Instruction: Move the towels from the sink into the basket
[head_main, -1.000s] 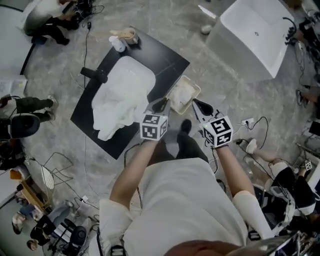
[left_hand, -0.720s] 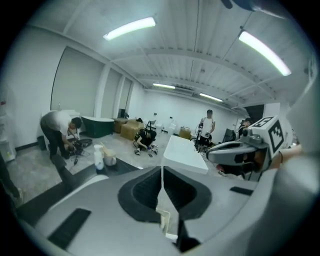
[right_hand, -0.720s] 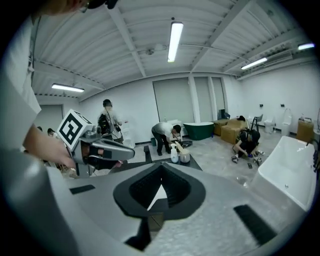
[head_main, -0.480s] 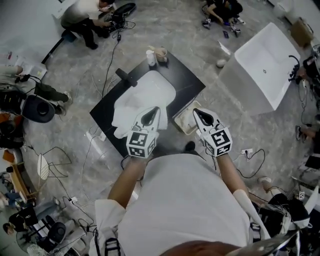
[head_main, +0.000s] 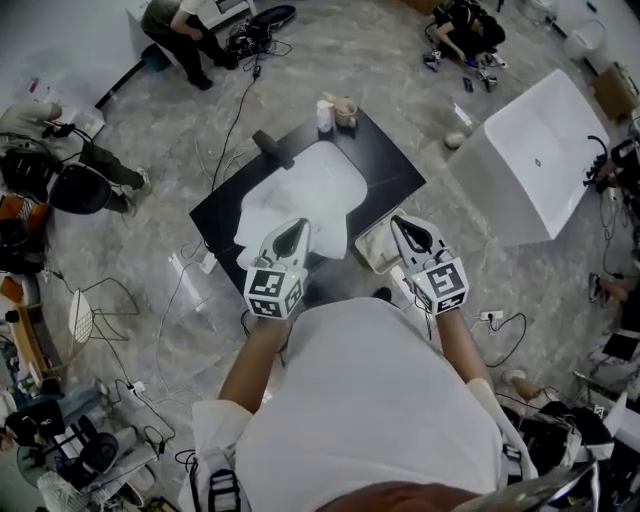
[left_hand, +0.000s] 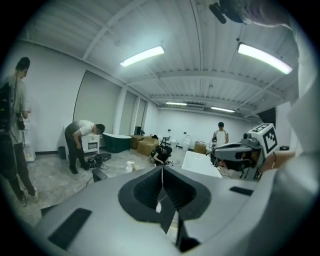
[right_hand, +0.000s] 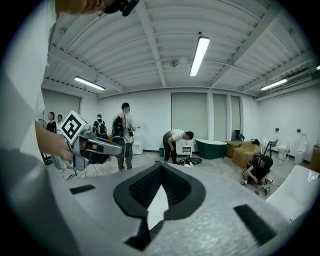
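Left gripper (head_main: 295, 230) — jaws are closed tight, nothing is gripped | right gripper (head_main: 402, 226) — tips are met, nothing is gripped | towels (head_main: 285, 200) are heaped in the sink (head_main: 338, 160) under the left gripper's tip | basket (head_main: 368, 258) is set between both grippers, nearer the right.

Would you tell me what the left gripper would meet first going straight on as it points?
The way looks free: the left gripper points over the towel toward a crouching person far across the floor; depth unclear.

left claw (head_main: 297, 228) closed, empty | right claw (head_main: 402, 224) closed, empty
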